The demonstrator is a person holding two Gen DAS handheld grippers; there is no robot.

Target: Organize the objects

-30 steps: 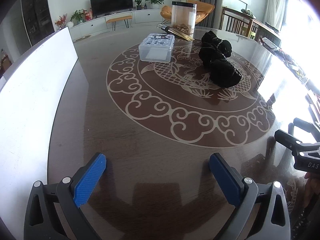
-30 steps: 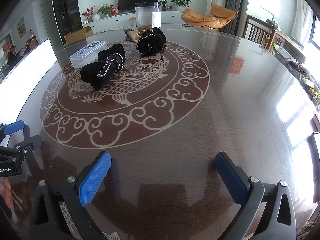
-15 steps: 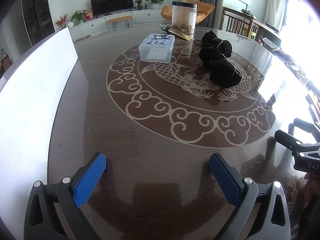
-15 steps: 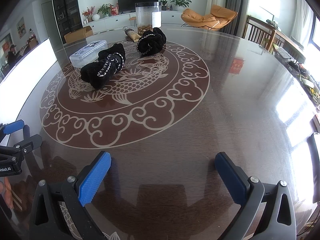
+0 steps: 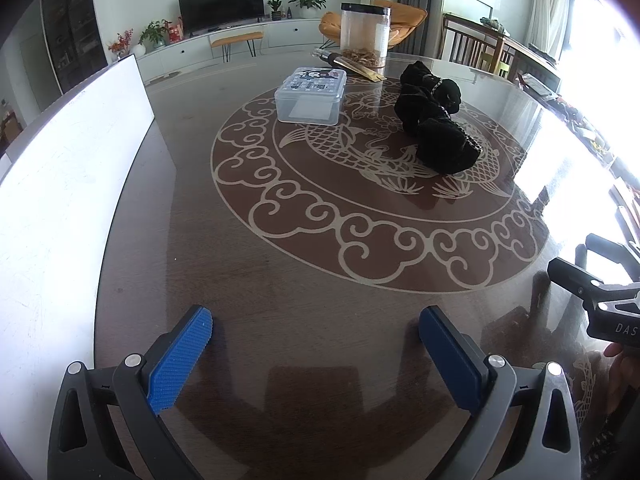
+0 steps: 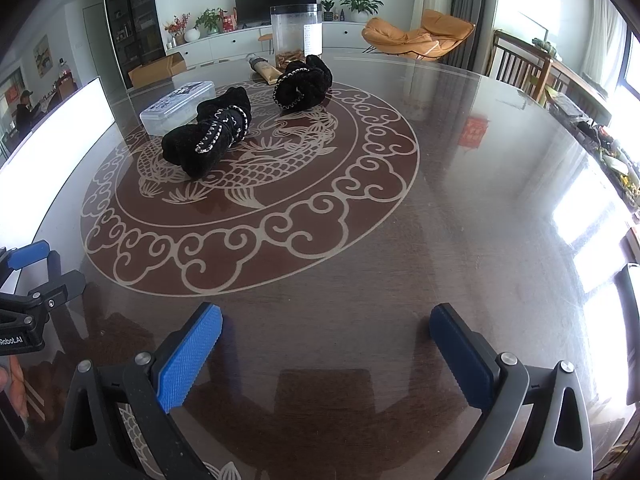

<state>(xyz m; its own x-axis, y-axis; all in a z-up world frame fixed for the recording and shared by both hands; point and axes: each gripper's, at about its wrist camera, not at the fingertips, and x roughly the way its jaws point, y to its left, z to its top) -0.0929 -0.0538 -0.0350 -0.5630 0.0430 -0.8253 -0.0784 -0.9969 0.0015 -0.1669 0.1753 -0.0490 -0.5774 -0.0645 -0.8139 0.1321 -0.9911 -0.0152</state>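
Two black cloth bundles point(image 6: 208, 136) point(image 6: 304, 84) lie loose far across the table point(image 6: 460, 208) beside the plastic box point(image 6: 176, 106), untouched, while both the left gripper point(image 5: 316, 344) and right gripper point(image 6: 326, 340) hover near, spread wide and empty.

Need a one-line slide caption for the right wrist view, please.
Right gripper open above the round table, facing two black bundles, a clear box and a jar.
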